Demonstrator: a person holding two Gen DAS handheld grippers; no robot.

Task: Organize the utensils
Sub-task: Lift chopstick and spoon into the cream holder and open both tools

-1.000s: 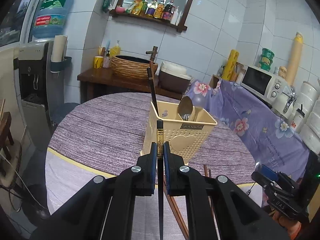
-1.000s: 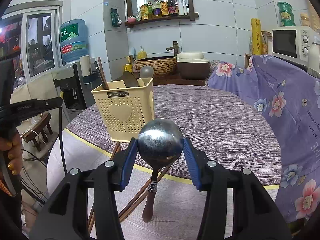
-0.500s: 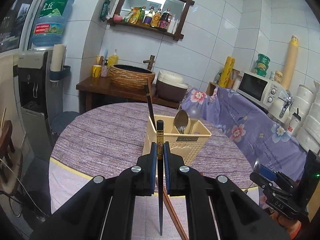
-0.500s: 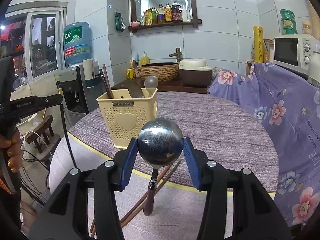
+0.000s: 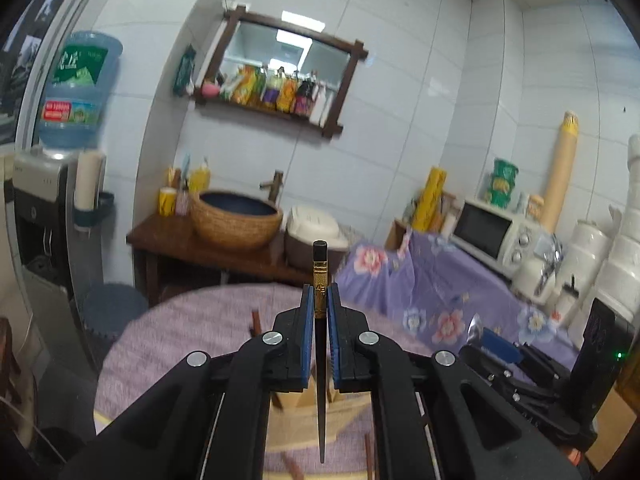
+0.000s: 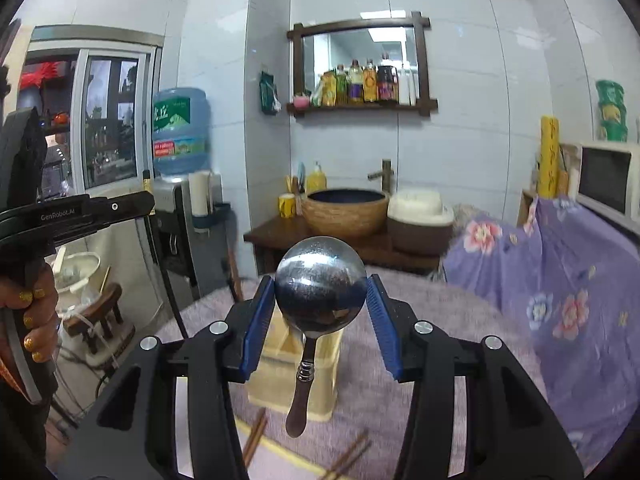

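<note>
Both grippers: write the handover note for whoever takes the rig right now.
Left gripper: shut on a black chopstick, held upright, tip down.
Right gripper: shut on a steel ladle by its bowl, handle hanging down.
Both hang above the yellow utensil basket on the round table.
Left to do: drop both in, then collect the brown chopsticks lying loose beside the basket.

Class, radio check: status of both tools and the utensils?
Left tool shut on black chopstick. Right tool shut on ladle, above yellow holder. Nothing blocking.
</note>
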